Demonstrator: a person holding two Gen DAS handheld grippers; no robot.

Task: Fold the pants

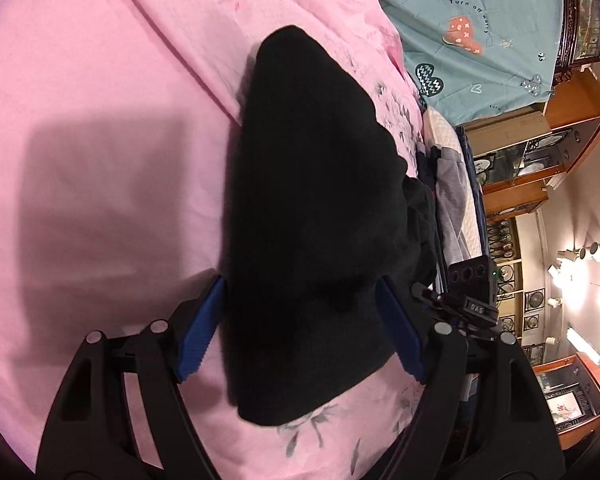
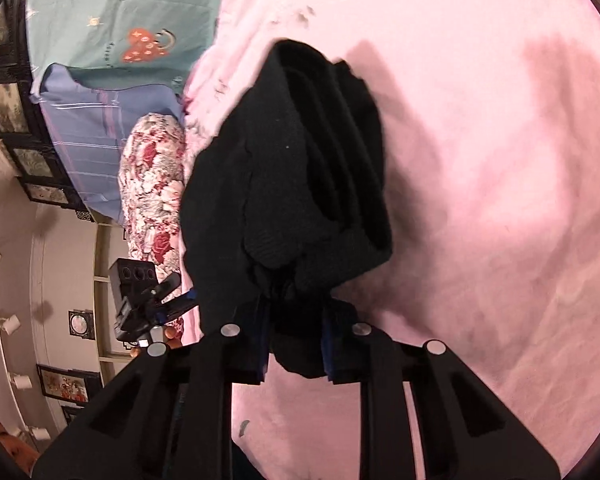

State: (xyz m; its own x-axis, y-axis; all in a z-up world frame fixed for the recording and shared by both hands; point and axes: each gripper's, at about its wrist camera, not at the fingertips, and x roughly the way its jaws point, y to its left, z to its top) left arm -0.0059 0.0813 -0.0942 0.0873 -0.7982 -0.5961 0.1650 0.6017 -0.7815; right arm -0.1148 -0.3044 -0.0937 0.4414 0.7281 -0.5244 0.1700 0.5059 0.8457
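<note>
On the pink sheet (image 1: 100, 128) lay the black pants (image 1: 312, 208), bunched into a thick bundle. My left gripper (image 1: 300, 328) stood wide, a blue pad (image 1: 200, 332) on either flank of the bundle; whether the pads pressed the cloth I could not tell. My right gripper (image 2: 296, 340) was narrowed on a gathered edge of the pants (image 2: 300, 184), folds stacked ahead of it. Beyond the sheet's edge lay a teal quilt (image 1: 472, 20) and a floral pillow (image 2: 152, 184).
</note>
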